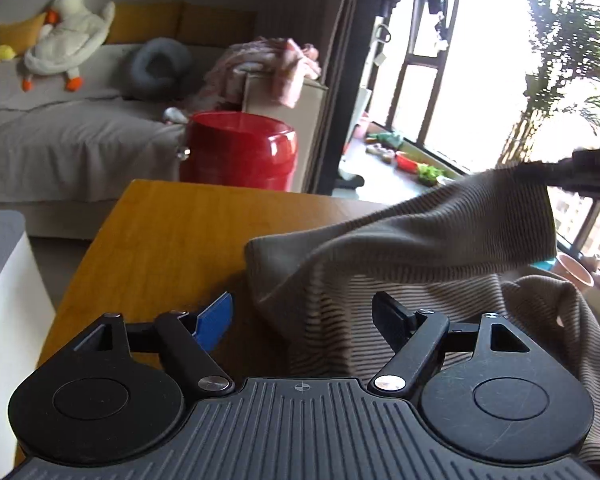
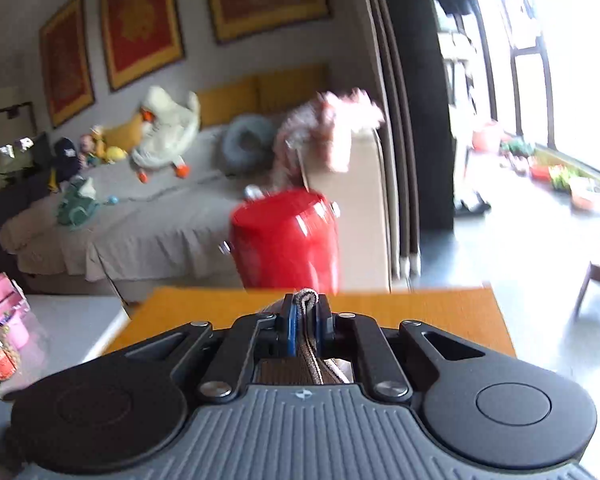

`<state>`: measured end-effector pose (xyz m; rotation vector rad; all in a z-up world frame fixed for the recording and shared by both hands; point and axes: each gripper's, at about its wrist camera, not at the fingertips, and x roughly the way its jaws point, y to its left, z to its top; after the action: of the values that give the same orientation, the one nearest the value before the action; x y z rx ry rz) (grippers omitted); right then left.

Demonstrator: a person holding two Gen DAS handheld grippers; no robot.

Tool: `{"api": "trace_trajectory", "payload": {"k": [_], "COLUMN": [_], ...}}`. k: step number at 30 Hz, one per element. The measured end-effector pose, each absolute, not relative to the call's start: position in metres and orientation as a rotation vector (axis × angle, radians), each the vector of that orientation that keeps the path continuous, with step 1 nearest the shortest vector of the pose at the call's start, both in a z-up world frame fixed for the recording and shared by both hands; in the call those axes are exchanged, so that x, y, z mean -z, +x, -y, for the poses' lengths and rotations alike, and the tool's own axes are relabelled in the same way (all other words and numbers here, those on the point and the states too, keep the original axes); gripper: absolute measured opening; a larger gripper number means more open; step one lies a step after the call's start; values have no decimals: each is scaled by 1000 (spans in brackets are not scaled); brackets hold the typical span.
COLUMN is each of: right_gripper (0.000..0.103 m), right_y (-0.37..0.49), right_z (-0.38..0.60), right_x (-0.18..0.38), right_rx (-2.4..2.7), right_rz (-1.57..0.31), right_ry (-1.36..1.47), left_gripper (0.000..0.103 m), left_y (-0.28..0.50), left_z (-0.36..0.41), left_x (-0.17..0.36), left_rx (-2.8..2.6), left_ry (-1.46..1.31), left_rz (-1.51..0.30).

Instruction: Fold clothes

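Our left tongs (image 1: 302, 316) stand spread wide over the honey-coloured wooden bench (image 1: 172, 232), beside the striped beige knit garment (image 1: 420, 264), whose far corner is lifted by our black right tongs (image 1: 556, 176).

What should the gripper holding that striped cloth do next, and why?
Probably carry the lifted corner across and lower it onto the rest of the striped garment. The right gripper has its jaws shut on a fold of it, raised above the wooden table, while the left gripper sits open at the cloth's near edge, holding nothing.
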<state>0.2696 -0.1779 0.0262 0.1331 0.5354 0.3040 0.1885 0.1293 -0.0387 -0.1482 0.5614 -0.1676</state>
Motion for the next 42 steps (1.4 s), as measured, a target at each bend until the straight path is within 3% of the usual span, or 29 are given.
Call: {"api": "trace_trajectory", "payload": {"k": [4,7,10,14,20,22,23,26,29,32,35,42], "right_gripper": [8,8,9,8,8,8,8,8,8,8,8,10], "right_y": [285,285,279,260,227,224,225,238,257,274,282,283], "right_z": [188,198,207,212,201,196,196,196,201,205,209,199], "right_x": [21,36,30,-6,-90,-110,-113,-93,-47,9,38,38], "right_rx": [-233,-203,-197,-277,-430,-457,-463,-437,-352,-243,-214,-239], "right_rz": [-644,-682,-670,-557,-327,-278,-284,-378,-516,-637,-661,-666], "right_ry": [120,138,193,304,315,299,303,317,309,272,254,123], "left_gripper": [84,91,95,94,86,73,60,53,53,56,74,88], "left_y": [168,158,163,191,210,211,210,197,177,162,147,154], "left_z": [-154,-155,-135,-87,-81,-91,-96,-116,-134,-139,-138,-121], "left_x": [30,14,2,17,51,50,48,39,29,26,22,-4], "left_rx": [232,359,449,347,242,197,170,121,133,217,314,429], "left_ry": [-220,-264,-244,-10,33,17,22,-1,-57,-88,-88,-179], "left_rz": [-566,-512,-463,-494,-589,-583,-571,-538,-520,-535,-548,-441]}}
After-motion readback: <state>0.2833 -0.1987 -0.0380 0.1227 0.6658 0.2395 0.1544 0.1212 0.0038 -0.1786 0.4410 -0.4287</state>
